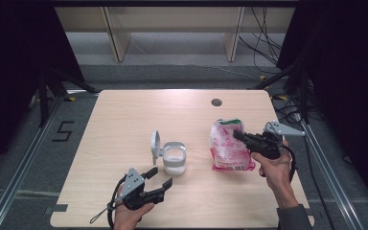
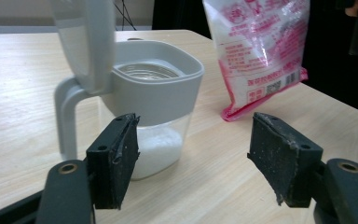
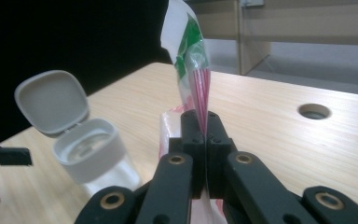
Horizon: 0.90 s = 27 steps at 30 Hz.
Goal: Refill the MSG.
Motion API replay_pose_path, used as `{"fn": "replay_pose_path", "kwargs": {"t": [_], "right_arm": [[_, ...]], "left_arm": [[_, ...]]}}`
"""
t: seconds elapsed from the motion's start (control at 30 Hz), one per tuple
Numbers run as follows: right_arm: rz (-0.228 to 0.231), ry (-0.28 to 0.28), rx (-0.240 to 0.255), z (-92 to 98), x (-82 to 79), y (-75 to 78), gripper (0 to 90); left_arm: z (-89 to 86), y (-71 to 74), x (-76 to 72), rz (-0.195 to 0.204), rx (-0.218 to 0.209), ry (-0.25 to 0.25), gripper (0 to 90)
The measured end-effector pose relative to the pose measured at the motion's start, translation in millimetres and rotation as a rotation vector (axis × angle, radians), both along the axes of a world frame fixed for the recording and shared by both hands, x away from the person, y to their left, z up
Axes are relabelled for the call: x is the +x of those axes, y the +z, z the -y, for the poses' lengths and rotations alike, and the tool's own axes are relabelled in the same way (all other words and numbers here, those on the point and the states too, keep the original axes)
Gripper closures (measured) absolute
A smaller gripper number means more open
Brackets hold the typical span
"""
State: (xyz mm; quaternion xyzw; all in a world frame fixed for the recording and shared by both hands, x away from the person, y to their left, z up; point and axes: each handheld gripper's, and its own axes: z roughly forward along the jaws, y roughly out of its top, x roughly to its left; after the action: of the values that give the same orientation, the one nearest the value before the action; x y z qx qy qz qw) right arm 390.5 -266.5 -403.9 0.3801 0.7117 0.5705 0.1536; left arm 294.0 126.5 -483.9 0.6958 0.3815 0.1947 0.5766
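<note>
A clear container with a grey collar and a flipped-up grey lid (image 1: 171, 155) stands mid-table, holding some white powder (image 2: 156, 147). To its right stands a pink and white plastic bag (image 1: 228, 144) (image 2: 261, 49). My right gripper (image 1: 238, 135) (image 3: 205, 135) is shut on the bag's top edge, which rises pinched between the jaws. My left gripper (image 1: 159, 178) (image 2: 193, 158) stands open near the front edge, just short of the container, with nothing between its pads.
A round cable hole (image 1: 216, 102) (image 3: 313, 111) sits in the table's far right part. Wooden furniture legs (image 1: 116, 33) and loose cables (image 1: 263, 43) lie on the floor beyond the table. Bare wood lies on the table's left half.
</note>
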Motion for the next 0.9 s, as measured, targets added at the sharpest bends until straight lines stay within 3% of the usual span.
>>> {"fn": "replay_pose_path", "kwargs": {"t": [0.17,0.2,0.33,0.47,0.5,0.53,0.57,0.6,0.67,0.7,0.73,0.77,0.8,0.87,0.9], "right_arm": [[0.039,-0.049,-0.085,4.6,1.2,-1.9,90.0],[0.017,-0.056,-0.084,3.1,-0.5,-1.5,90.0],[0.021,-0.053,-0.074,3.1,0.7,-2.5,90.0],[0.017,-0.062,-0.09,4.4,2.0,-3.4,90.0],[0.031,-0.06,-0.1,6.0,3.5,-4.3,90.0],[0.023,-0.071,-0.1,6.2,3.2,-5.0,90.0],[0.005,-0.071,-0.086,6.3,2.8,-5.8,90.0],[0.017,-0.076,-0.099,7.8,4.3,-7.0,90.0],[0.01,-0.083,-0.103,8.8,4.7,-9.0,90.0],[0.005,-0.089,-0.109,8.3,4.3,-10.2,90.0],[-0.005,-0.087,-0.119,8.5,4.5,-10.9,90.0],[-0.003,-0.093,-0.123,7.7,5.6,-12.7,90.0],[0.009,-0.087,-0.13,8.9,8.2,-15.1,90.0],[-0.021,-0.108,-0.132,7.7,7.4,-18.3,90.0],[-0.02,-0.108,-0.14,8.1,8.2,-19.7,90.0]], "left_arm": [[-3.0,2.6,1.4,0.01,-0.009,0.02,32.3],[-4.4,3.2,2.7,0.017,-0.004,0.015,32.3],[-7.5,5.3,4.2,0.027,-0.001,0.024,32.6],[-13.9,8.9,8.3,0.047,0.042,0.035,33.0],[-13.5,8.7,8.1,0.038,0.01,0.039,33.0],[-16.7,10.5,9.0,0.046,0.04,0.044,33.0],[-18.0,10.6,10.9,0.056,0.028,0.044,32.9],[-20.8,12.0,11.9,0.064,0.043,0.047,33.2],[-24.9,14.3,13.4,0.08,0.04,0.053,34.0],[-25.5,15.3,12.8,0.066,0.026,0.072,34.0],[-27.0,15.7,15.7,0.086,0.017,0.067,34.0],[-28.7,17.5,13.6,0.049,0.02,0.096,34.0],[-30.1,18.8,13.1,0.037,0.007,0.113,33.7],[-34.0,21.0,16.9,0.077,0.007,0.096,33.8],[-34.9,22.3,15.0,0.047,0.012,0.123,33.8]]}}
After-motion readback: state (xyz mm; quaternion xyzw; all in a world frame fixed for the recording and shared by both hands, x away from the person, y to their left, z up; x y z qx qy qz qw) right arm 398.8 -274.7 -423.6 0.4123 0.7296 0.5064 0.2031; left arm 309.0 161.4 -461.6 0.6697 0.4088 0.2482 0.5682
